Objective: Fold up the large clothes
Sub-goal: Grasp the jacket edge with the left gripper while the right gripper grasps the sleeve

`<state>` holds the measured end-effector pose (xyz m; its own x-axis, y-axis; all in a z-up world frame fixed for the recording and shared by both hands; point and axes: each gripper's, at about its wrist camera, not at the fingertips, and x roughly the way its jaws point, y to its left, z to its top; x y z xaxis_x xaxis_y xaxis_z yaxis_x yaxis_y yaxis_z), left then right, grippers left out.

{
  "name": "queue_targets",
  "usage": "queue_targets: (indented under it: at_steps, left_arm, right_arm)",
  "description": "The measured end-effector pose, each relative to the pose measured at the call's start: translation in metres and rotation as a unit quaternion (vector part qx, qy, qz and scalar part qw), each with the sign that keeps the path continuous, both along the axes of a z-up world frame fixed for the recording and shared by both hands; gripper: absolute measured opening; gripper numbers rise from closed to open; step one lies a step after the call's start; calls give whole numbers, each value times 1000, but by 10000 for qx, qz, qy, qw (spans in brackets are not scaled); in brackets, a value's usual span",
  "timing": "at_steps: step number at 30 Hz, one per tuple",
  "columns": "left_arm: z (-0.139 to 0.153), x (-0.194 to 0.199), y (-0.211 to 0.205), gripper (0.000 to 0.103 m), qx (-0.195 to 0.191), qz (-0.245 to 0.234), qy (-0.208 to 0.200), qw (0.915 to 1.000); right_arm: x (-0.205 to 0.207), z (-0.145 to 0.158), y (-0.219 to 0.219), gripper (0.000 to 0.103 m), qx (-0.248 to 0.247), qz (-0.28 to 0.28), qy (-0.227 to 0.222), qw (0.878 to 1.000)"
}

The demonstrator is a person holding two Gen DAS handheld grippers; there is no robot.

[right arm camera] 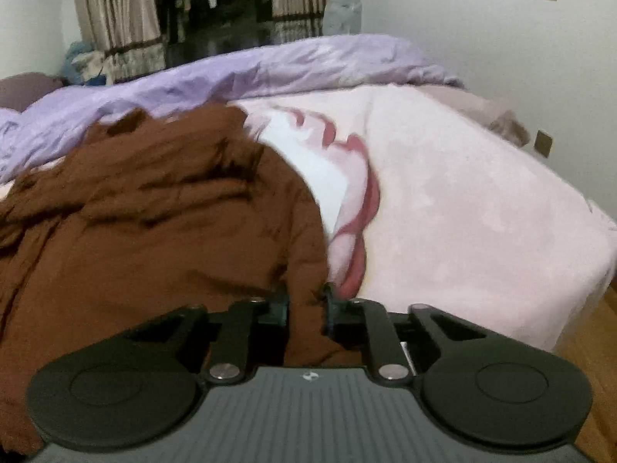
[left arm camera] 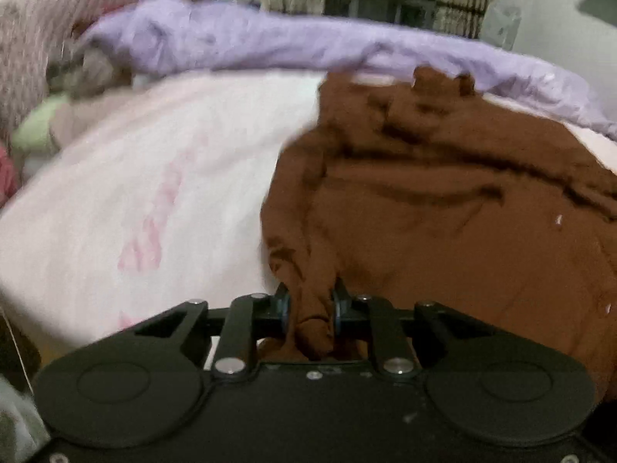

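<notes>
A large brown garment (left arm camera: pixel 443 212) lies rumpled on a bed covered by a pale pink blanket (left arm camera: pixel 135 193). In the left wrist view my left gripper (left arm camera: pixel 310 308) is shut on a bunched fold at the garment's near left edge, and the cloth fills the gap between the pads. In the right wrist view the same brown garment (right arm camera: pixel 154 223) spreads to the left, and my right gripper (right arm camera: pixel 306 308) is shut on its near right edge. The fingertips of both grippers are partly buried in cloth.
A crumpled lilac duvet (right arm camera: pixel 231 73) lies along the bed's far side. A striped pinkish pillow (left arm camera: pixel 34 38) and small soft items sit at the far left. Curtains (right arm camera: pixel 115 11) hang behind. The bed's right edge drops to a wooden floor (right arm camera: pixel 594 347).
</notes>
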<state>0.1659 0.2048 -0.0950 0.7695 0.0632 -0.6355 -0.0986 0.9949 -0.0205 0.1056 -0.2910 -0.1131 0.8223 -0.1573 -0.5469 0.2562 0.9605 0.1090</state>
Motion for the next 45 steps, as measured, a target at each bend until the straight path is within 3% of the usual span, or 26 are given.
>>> queue_targets:
  at_steps: [4,8,13,16,17,20,22,24,27,30,33,35,36,37,38,39,41,43,45]
  left_arm:
    - [44,14,-3,18,54,-94,-640,9979]
    - [69,29,-6,18,236,-87,-990,9948]
    - [29,49,-3,22,115,125,-244,9996]
    - [-7,40,-1,41,31,51,202,9998]
    - [-16,36,-1,59,23,36,267,9996]
    - [-27,20,3,91,186,221,246,9993]
    - [-27,13,12,92,-126,124,363,9992]
    - [-28,7,19,92,-389,14,402,9984]
    - [-26,0,12,97,-338,-225,396,9984]
    - [-32,5,3,103,-193,-286,386,9987]
    - [-37,7,9,103,-383,-222,345,9984]
    - [-35,4,8,103,-346,-272,311,9985]
    - [-35,3,8,98,-339,-286,277,9986]
    - [-33,0,8,84,-327,-302,201,9988]
    - [-32,-2,8,71,-313,-243,118,9991]
    - [-29,-3,11,64,-404,-74,35,9991]
    - [-23,-4,18,35,-775,86,-21,9970]
    - [-15,-4,16,25,-864,57,-83,9962]
    - [0,-5,7,22,-567,72,-298,9979]
  right_arm:
    - [1,33,-2,10,145,-27,-618,9980]
    - [15,66,8,9,-195,9,-1034,9945]
    - [52,55,8,10,-179,-214,-473,9985]
    - [49,28,11,12,-216,-70,-223,9995]
    - [47,19,11,15,-254,-74,-96,9996]
    - [40,-1,10,27,-215,-27,149,9997]
    - [31,-7,7,43,-160,-37,163,9997]
    - [21,-9,5,72,-178,2,154,9997]
    - [0,-7,6,90,-242,453,117,9986]
    - [-12,-8,6,95,-339,788,143,9962]
    - [-6,-17,-1,103,-99,723,273,9970]
    - [-7,-19,-5,103,26,701,168,9974]
    - [-8,-19,-5,98,7,718,174,9973]
    - [-8,-19,-4,91,-22,701,183,9974]
    - [-10,-17,-4,61,7,709,168,9973]
    - [-13,-14,-5,39,132,727,122,9972]
    - [-19,-5,-8,20,438,675,-49,9967]
    - [-23,6,-4,20,542,721,-280,9955]
    - [-23,18,7,19,237,658,-429,9966]
